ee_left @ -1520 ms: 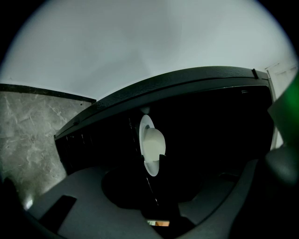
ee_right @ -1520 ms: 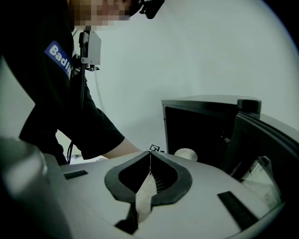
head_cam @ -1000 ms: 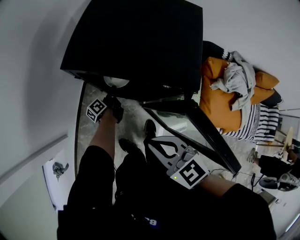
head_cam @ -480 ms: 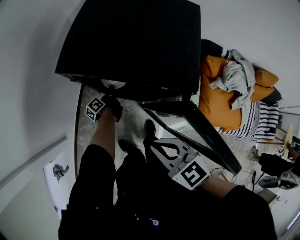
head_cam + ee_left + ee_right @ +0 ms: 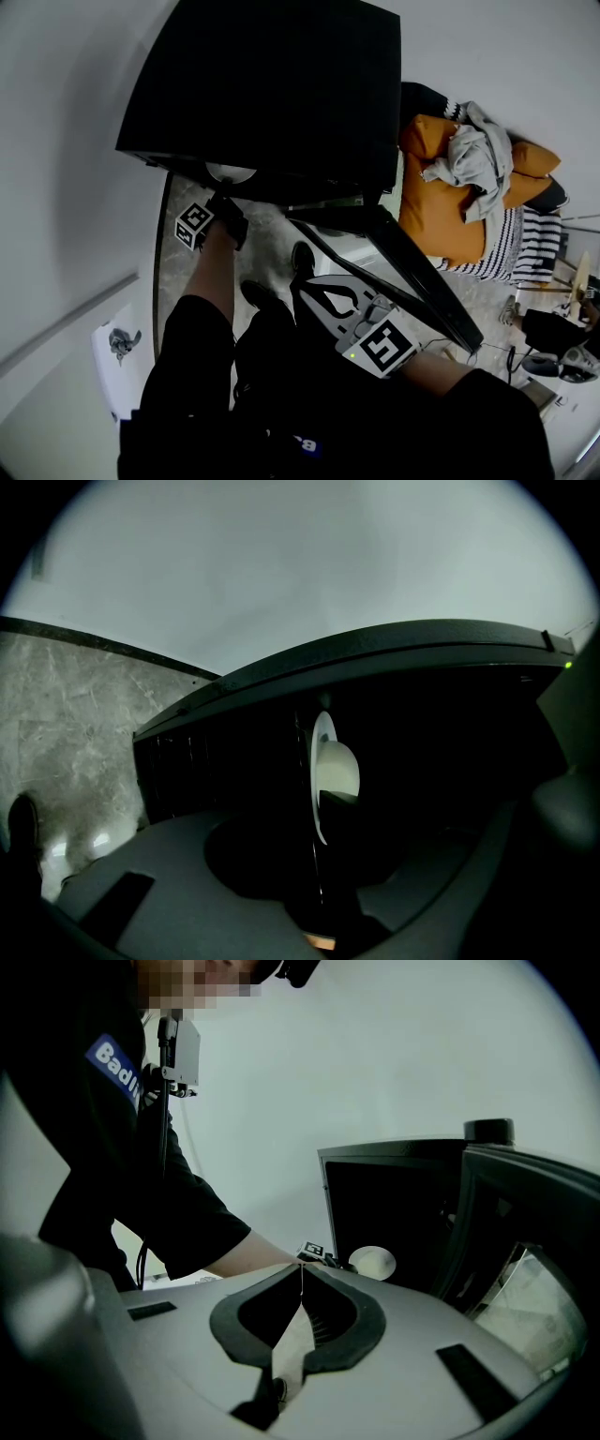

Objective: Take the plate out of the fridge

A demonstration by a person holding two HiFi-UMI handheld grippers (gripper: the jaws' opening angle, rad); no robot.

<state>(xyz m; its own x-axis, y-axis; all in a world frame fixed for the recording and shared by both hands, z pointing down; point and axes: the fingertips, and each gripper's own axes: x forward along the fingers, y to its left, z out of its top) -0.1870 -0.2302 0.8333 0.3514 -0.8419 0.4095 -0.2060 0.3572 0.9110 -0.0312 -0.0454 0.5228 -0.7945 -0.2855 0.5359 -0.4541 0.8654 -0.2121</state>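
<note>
The black fridge (image 5: 281, 84) stands open, its door (image 5: 403, 272) swung out to the right. My left gripper (image 5: 223, 202) reaches into the fridge's front opening, shut on the rim of a white plate (image 5: 230, 172) that shows just under the fridge's top edge. In the left gripper view the plate (image 5: 323, 775) stands edge-on between the dark jaws of the left gripper (image 5: 319, 846), inside the dark fridge (image 5: 375, 658). My right gripper (image 5: 323, 300) hangs lower, near the door, shut on nothing. From the right gripper (image 5: 301, 1265) view the plate (image 5: 372, 1261) sits at the fridge (image 5: 394, 1204) mouth.
An orange sofa (image 5: 441, 206) with crumpled clothes and striped fabric (image 5: 525, 244) stands right of the fridge. The floor (image 5: 267, 234) is grey marble. A sheet of paper (image 5: 117, 342) lies at the left by the white wall. The person's shoes (image 5: 302, 258) are in front of the fridge.
The left gripper and the plate have barely shifted at the fridge opening. The right gripper has stayed where it was.
</note>
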